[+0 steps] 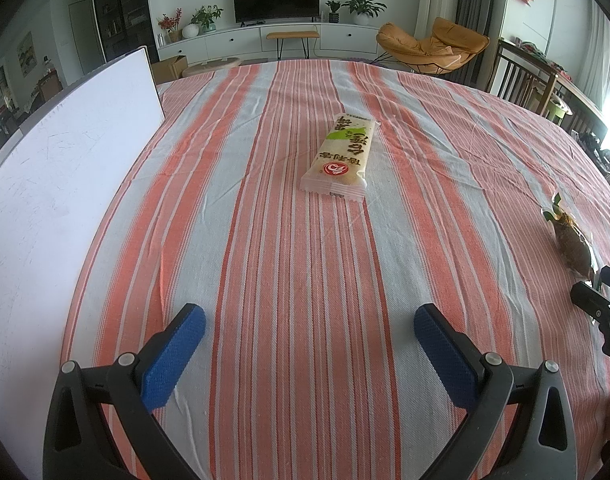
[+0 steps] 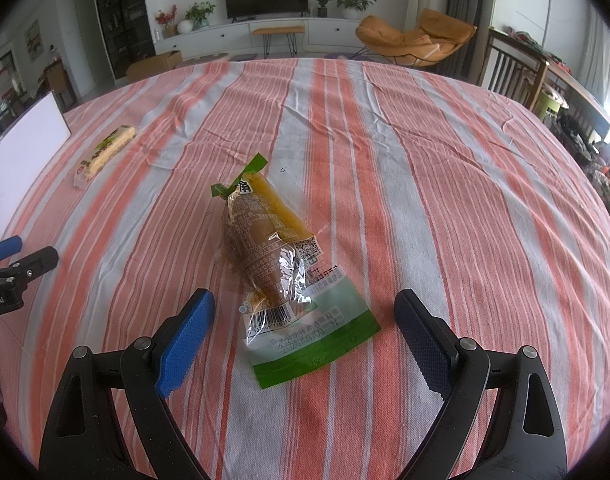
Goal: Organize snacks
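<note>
Here both grippers' fingers gape wide, empty: the right gripper [image 2: 305, 332] straddles the green-edged snack bag [image 2: 277, 268] on the striped table [image 2: 465, 200]; the left gripper [image 1: 309, 344] faces the rice cracker pack [image 1: 339, 156] at 12 o'clock

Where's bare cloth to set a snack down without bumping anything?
Free: the wide striped cloth right of the brown snack pouch, and the stretch between it and the rice cracker packet. Tighter: the left side, where the white board stands beside the packet. Both grippers, left and right, are open.
</note>
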A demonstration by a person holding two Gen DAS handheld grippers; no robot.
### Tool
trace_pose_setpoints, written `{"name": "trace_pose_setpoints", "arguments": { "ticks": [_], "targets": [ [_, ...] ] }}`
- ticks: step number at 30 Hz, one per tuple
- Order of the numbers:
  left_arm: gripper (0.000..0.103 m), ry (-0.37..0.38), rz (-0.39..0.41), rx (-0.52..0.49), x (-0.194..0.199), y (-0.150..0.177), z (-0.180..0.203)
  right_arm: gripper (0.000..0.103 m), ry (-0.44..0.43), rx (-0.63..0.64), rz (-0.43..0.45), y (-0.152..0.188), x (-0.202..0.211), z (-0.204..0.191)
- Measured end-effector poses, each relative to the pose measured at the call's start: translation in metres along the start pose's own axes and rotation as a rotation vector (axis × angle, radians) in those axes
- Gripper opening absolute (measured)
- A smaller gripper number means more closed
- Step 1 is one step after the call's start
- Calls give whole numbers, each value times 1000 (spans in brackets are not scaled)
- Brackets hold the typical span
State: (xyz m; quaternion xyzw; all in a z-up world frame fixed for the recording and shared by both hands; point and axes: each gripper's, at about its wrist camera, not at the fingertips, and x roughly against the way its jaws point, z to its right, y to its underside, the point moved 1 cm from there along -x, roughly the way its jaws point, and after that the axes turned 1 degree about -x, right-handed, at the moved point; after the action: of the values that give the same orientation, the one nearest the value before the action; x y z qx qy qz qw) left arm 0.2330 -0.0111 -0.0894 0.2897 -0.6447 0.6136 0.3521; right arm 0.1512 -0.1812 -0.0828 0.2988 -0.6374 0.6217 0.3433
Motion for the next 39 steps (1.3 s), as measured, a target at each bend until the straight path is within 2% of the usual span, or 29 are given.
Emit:
{"name": "trace_pose_setpoints", "arguments": {
  "ticks": [10,16,17,18,19,22,24,26,28,30,31,33,34,35,36,37,39],
  "targets": [
    [103,10,-11,-14,-1,-2,2,93,-1,0,0,0,0,0],
    [103,44,-131,-64,0,-5,2,94,-1,-1,0,0,0,0],
    [102,54,-175,-56,-1,-9,1,94,-1,-1,0,0,0,0],
    [102,78,-180,-36,1,-14,-1,94,0,-1,0,0,0,0],
    [102,116,-152,-9,8,-21,-5,94,-1,-1,0,0,0,0],
    [102,156,-59,26,23,-50,-10,94,0,-1,0,0,0,0],
    [102,164,-51,-1,21,-75,-4,94,-1,-1,0,0,0,0],
    [102,140,-63,-91,9,-99,14,94,-1,-1,0,0,0,0],
    [102,77,-69,-180,-6,-113,30,94,-1,-1,0,0,0,0],
    [102,28,-81,-218,-28,-125,41,94,-1,-1,0,0,0,0],
    [98,22,-97,-207,-39,-128,42,94,-1,-1,0,0,0,0],
    [83,26,-145,-153,-61,-130,39,94,-1,-2,0,0,0,0],
    [64,37,-167,-125,-69,-129,36,94,-1,-2,0,0,0,0],
    [53,57,-189,-99,-75,-126,32,94,-1,-2,0,0,0,0],
    [37,70,-148,-87,-70,-123,30,94,-1,-1,0,0,0,0],
    [31,85,-143,-87,-66,-119,29,94,0,-1,0,0,0,0],
    [31,116,-129,-103,-57,-108,28,94,0,-1,0,0,0,0]
  ]
}}
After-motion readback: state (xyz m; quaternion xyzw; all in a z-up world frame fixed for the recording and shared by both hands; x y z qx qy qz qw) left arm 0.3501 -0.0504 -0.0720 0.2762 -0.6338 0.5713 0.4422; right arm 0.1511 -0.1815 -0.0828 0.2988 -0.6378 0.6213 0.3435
